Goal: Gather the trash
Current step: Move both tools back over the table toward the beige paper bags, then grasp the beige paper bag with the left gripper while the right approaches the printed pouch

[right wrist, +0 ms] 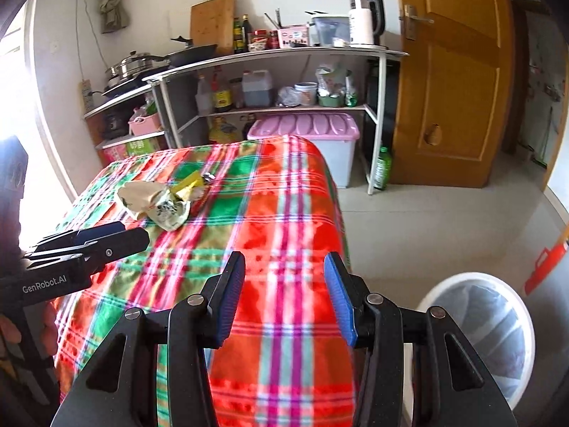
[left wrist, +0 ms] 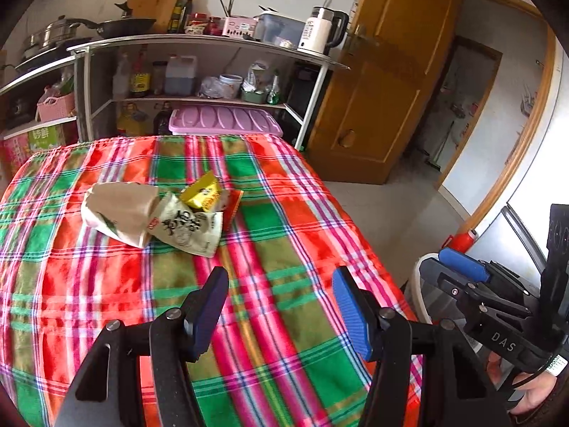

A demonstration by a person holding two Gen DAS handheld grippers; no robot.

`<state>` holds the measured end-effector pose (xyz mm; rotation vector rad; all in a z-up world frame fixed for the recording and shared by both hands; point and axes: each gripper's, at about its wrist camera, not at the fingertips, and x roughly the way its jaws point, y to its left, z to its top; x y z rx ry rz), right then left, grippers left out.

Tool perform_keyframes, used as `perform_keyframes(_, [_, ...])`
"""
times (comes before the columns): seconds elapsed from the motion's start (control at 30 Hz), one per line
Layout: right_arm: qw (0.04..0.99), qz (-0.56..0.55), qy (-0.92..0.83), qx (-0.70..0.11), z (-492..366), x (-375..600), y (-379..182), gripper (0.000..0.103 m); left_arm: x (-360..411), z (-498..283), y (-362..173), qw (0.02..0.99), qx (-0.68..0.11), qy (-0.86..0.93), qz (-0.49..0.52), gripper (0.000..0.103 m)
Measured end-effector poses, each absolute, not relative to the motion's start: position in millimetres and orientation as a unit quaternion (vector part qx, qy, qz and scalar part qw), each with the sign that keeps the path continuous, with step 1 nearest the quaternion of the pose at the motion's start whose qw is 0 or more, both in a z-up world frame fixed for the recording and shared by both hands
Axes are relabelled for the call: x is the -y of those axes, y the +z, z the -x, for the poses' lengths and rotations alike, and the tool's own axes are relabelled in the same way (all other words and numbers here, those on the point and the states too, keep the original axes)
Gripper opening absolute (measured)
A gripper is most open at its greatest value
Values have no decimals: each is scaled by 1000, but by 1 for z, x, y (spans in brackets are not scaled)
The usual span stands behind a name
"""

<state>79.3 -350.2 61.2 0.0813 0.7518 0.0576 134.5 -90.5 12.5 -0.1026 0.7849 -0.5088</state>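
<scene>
Nothing collected yet, by the look of it. Trash pile (left wrist: 156,213) lying on the plaid tablecloth (left wrist: 284,249), toward the far half of the table: a crumpled beige paper bag (left wrist: 117,210), a printed white wrapper (left wrist: 188,227) touching it, a yellow packet (left wrist: 202,195) just behind, and a sliver of orange wrapper (left wrist: 233,206) at that packet's side. All four bunched together, none lifted.

Left gripper (left wrist: 281,306) hovering over the near part of the cloth, short of the pile, jaws parted and holding nothing. Right gripper (right wrist: 284,299) likewise spread and empty, above the cloth's near right edge, further from the pile than the left.

White bin (right wrist: 476,331) with a clear liner standing on the floor beside the table, off the near right corner of the cloth; contents too murky to make out, so hard to say whether anything has gone in.

Left to do, judging from this: reach the pile, grasp each piece, carry across to the bin, drop. Essentially the whole job remaining.
</scene>
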Motion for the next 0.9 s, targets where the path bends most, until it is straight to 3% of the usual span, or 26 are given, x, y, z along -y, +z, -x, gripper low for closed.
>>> perform_keyframes(0.9, [901,-15,162,-402,-184,267,45,48,-36,-201,8,907,-380,-147,109,61])
